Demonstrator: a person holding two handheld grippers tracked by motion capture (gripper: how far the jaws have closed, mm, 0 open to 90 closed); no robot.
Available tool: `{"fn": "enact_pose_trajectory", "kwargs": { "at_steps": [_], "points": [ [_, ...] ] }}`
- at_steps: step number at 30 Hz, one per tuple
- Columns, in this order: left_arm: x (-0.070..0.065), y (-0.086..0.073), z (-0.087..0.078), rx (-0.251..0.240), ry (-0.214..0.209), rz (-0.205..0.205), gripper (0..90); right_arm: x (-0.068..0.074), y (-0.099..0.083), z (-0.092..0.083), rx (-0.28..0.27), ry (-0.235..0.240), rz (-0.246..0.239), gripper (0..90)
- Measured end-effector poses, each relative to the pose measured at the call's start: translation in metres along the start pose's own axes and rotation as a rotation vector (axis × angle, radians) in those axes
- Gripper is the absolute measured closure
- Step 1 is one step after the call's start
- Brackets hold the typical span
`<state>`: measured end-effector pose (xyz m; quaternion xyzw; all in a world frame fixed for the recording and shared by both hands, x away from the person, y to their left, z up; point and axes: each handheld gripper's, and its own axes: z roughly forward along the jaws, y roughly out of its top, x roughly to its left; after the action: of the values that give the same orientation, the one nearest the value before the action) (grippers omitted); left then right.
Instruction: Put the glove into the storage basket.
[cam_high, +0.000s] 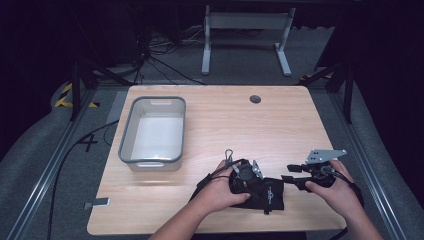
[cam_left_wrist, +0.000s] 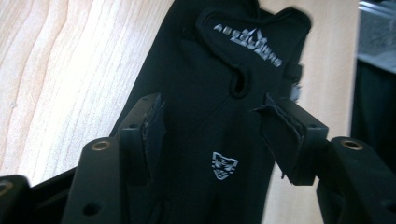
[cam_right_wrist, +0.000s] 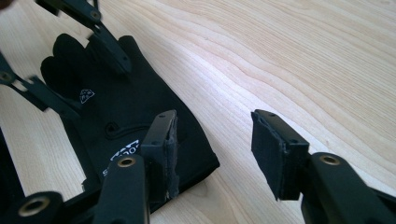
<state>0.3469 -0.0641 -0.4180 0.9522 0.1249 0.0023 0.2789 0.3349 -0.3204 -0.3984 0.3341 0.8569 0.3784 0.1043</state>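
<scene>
Glove (cam_high: 263, 192) work is at the pick-up stage: 1 black glove lies flat on the wooden table (cam_high: 220, 120), close to the person's edge, with a grey bin (cam_high: 152, 131) well apart at the far left. In the left gripper view, the left gripper (cam_left_wrist: 212, 123) hangs over the glove's back with its jaws spread to either side of the cloth, pads clear of it, holding nothing. In the right gripper view, the right gripper (cam_right_wrist: 215, 140) stands wide open beside the cuff end, 1 jaw over the glove's corner and the other over bare wood, also holding nothing. My reading is that the grasp is not yet made; the next move likely calls for lowering the left jaws until the pads reach the fabric, then closing on a fold thick enough to lift. From the high view, the person's left hand (cam_high: 222, 187) covers much of the glove, so its fingers are hard to make out, and the printed lettering is only partly legible.
</scene>
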Motion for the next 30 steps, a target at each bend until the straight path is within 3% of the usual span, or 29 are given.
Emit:
{"fn": "enact_pose_trajectory", "kwargs": {
  "at_steps": [3,11,16,25,30],
  "points": [
    [0.0,-0.002,0.007,0.021,-0.008,0.0,37.0,0.001,0.0,0.001,-0.001,0.006,-0.002,50.4],
    [0.004,-0.001,0.013,0.012,0.031,-0.017,34.1,0.004,0.001,0.005,0.001,0.018,-0.01,50.1],
    [0.005,-0.002,0.022,0.04,0.018,-0.028,27.1,0.005,0.001,0.007,0.002,0.028,-0.01,49.8],
    [-0.002,-0.005,0.028,0.032,0.058,0.041,22.3,0.008,0.002,0.01,0.007,0.038,-0.018,49.8],
    [-0.003,-0.006,0.029,0.029,0.063,0.039,22.6,0.009,0.003,0.011,0.008,0.041,-0.018,49.9]
  ]
}}
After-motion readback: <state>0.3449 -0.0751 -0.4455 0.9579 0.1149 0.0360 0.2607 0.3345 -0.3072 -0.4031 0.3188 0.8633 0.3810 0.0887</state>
